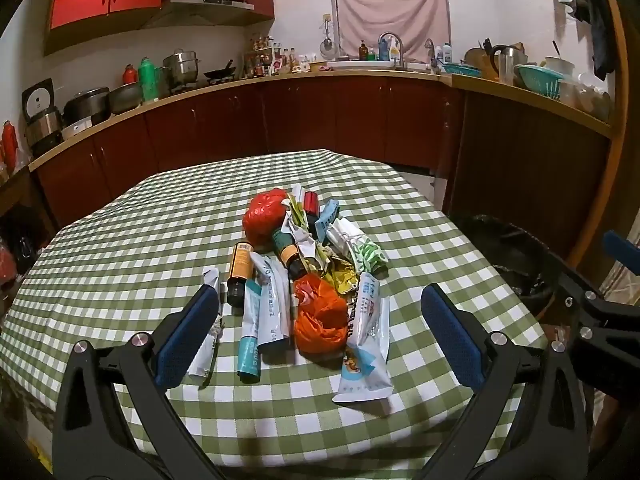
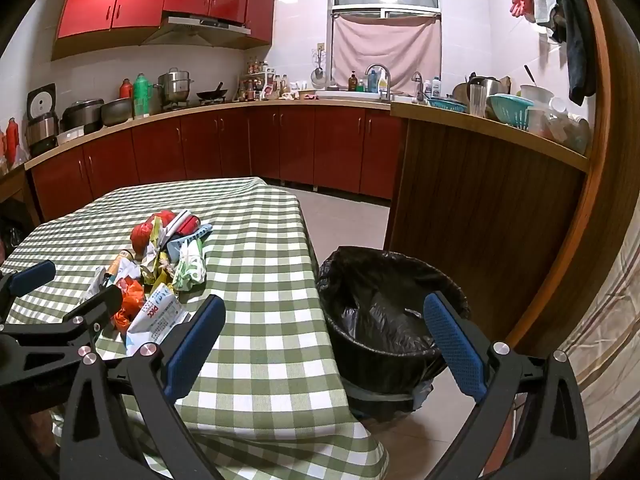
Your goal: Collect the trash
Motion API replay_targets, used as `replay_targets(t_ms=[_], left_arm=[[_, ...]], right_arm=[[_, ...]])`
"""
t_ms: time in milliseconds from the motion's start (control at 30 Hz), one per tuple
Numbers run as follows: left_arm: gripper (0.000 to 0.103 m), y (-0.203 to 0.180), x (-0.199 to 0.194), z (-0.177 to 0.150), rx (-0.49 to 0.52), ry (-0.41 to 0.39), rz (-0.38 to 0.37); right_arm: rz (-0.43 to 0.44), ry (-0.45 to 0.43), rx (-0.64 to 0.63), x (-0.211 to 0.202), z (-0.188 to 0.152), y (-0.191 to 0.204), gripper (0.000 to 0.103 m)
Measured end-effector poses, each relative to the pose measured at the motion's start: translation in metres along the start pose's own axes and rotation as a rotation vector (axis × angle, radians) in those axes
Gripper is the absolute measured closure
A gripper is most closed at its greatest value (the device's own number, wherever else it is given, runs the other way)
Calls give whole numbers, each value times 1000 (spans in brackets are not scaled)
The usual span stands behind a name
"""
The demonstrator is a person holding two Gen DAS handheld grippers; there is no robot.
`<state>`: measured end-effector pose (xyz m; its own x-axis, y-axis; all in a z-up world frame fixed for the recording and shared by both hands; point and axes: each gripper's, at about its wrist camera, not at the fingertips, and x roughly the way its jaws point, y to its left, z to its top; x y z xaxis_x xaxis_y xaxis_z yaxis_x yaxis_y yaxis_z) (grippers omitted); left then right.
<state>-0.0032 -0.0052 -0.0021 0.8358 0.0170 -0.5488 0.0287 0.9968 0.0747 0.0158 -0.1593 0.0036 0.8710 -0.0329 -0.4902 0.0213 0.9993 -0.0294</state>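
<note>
Green-and-white checked cloth covers the table (image 1: 120, 248), and the trash sits heaped along its middle. At the pile's left lies a small dark bottle with an orange label (image 1: 239, 272), then a teal-and-white flat pouch (image 1: 251, 336), then a crumpled orange plastic bag (image 1: 320, 316), and a large white-and-blue printed wrapper (image 1: 366, 340) nearest the table edge. Farther back rests a knotted red plastic bag (image 1: 266, 216), with a green-patterned white wrapper (image 1: 366, 254) to its right.

The left gripper (image 1: 320, 320) hangs over the near end of the heap, its blue-padded jaws spread wide and gripping nothing; the left pad appears to overlap a white scrap, though contact is hard to judge from here.

To the right, off the table, stands a round black bin lined with a black plastic bag (image 2: 352, 272). Only crumpled liner shows inside it. The right gripper (image 2: 324, 324) is likewise wide open and empty, straddling the table's corner and the bin's rim.
</note>
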Motion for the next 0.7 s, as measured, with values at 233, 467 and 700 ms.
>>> replay_targets(t_ms=[233, 467, 700], left_arm=[[4, 0, 0, 1, 1, 3, 5], [4, 2, 0, 1, -2, 7, 4], [4, 4, 3, 0, -11, 20, 5]], right_arm=[[0, -2, 0, 0, 0, 0, 6], [1, -1, 2, 0, 0, 0, 6], [1, -1, 3, 0, 0, 0, 6]])
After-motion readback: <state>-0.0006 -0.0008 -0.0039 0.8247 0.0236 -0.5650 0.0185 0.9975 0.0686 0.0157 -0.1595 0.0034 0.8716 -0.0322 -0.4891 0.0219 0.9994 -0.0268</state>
